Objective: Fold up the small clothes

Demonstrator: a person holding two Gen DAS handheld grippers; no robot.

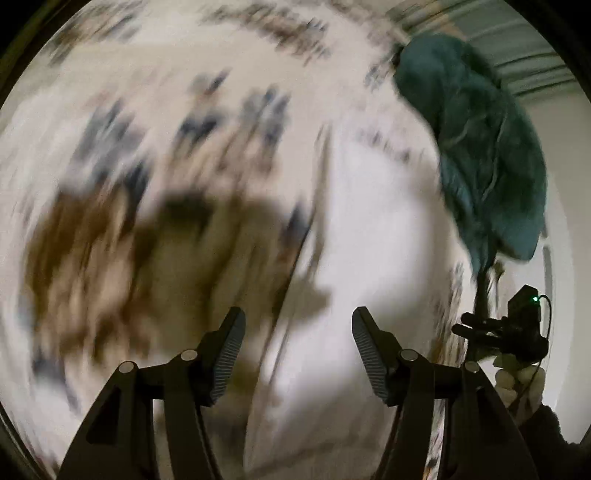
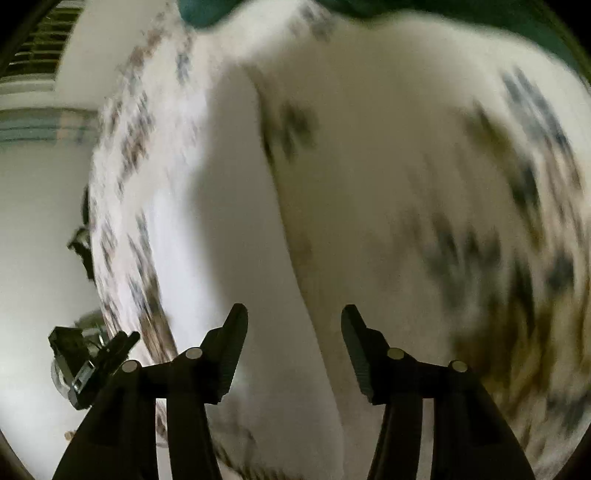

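Both views are badly motion-blurred. A dark teal garment point(image 1: 480, 147) hangs crumpled at the right of the left wrist view, its lower end drawn down toward my right gripper point(image 1: 480, 328), seen small at the right edge; whether that gripper touches it is unclear. My left gripper point(image 1: 298, 325) is open and empty above a white bedcover with brown and blue print point(image 1: 166, 184). In the right wrist view my right gripper point(image 2: 294, 321) stands open with nothing between its fingers. A strip of teal cloth point(image 2: 207, 11) shows at the top edge. My left gripper point(image 2: 92, 365) shows at lower left.
The patterned white bedcover point(image 2: 406, 184) fills most of both views. A pale wall point(image 2: 37, 221) and window blinds point(image 2: 40, 40) lie to the left in the right wrist view. A gloved hand point(image 1: 517, 380) holds the right gripper.
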